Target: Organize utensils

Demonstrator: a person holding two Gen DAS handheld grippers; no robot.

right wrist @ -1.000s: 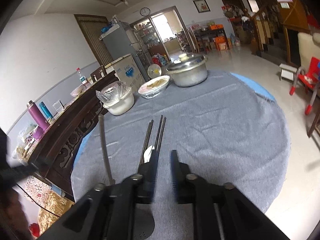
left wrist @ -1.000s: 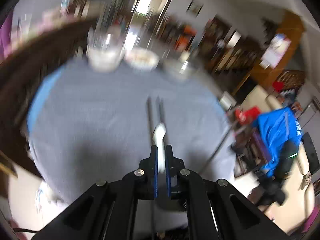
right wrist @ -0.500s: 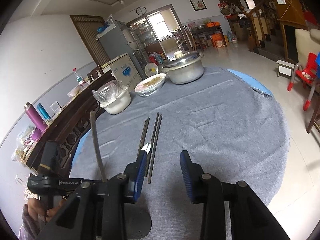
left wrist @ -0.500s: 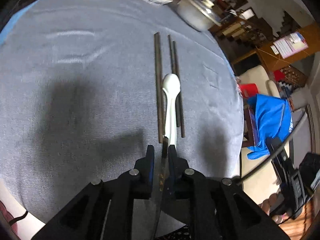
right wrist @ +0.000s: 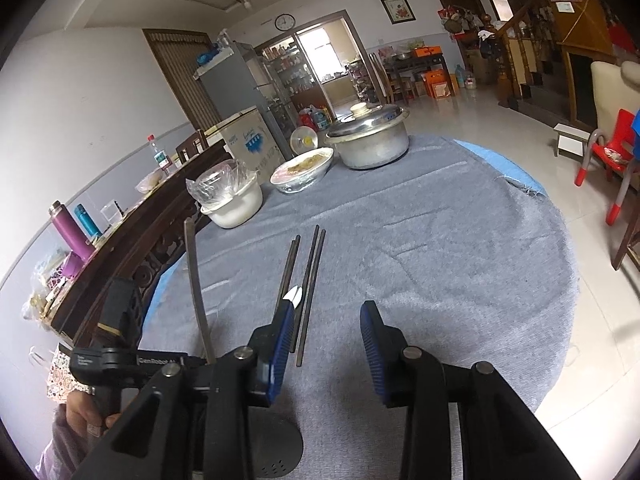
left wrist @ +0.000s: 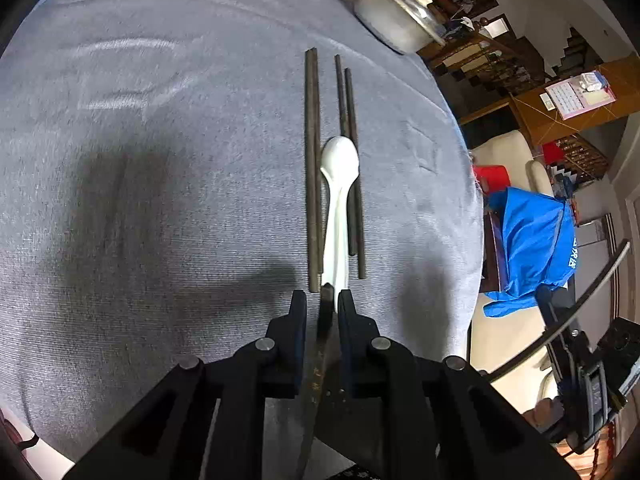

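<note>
At the spoon's (left wrist: 338, 184) handle end, left tongs (left wrist: 322, 294) have just been loosening, with a dark chopstick (left wrist: 325, 314) loose between them. Judgement: lay it flat, parallel to the spoon, without nudging it. Chopsticks (left wrist: 312, 160) flank the spoon on the grey worktop (left wrist: 160, 160). Right tongs (right wrist: 328, 312), just beside the spoon, have just been opening and are empty. They may crowd the drop. Pot (right wrist: 368, 144) and bowl (right wrist: 302, 170) sit well beyond the spoon.

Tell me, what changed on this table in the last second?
The left gripper came down with the white spoon and laid it on the cloth among the chopsticks; its jaws have just been opening, the handle end at their tips. The right gripper opened too, empty. Chopsticks, bowls and pot stayed put.
</note>
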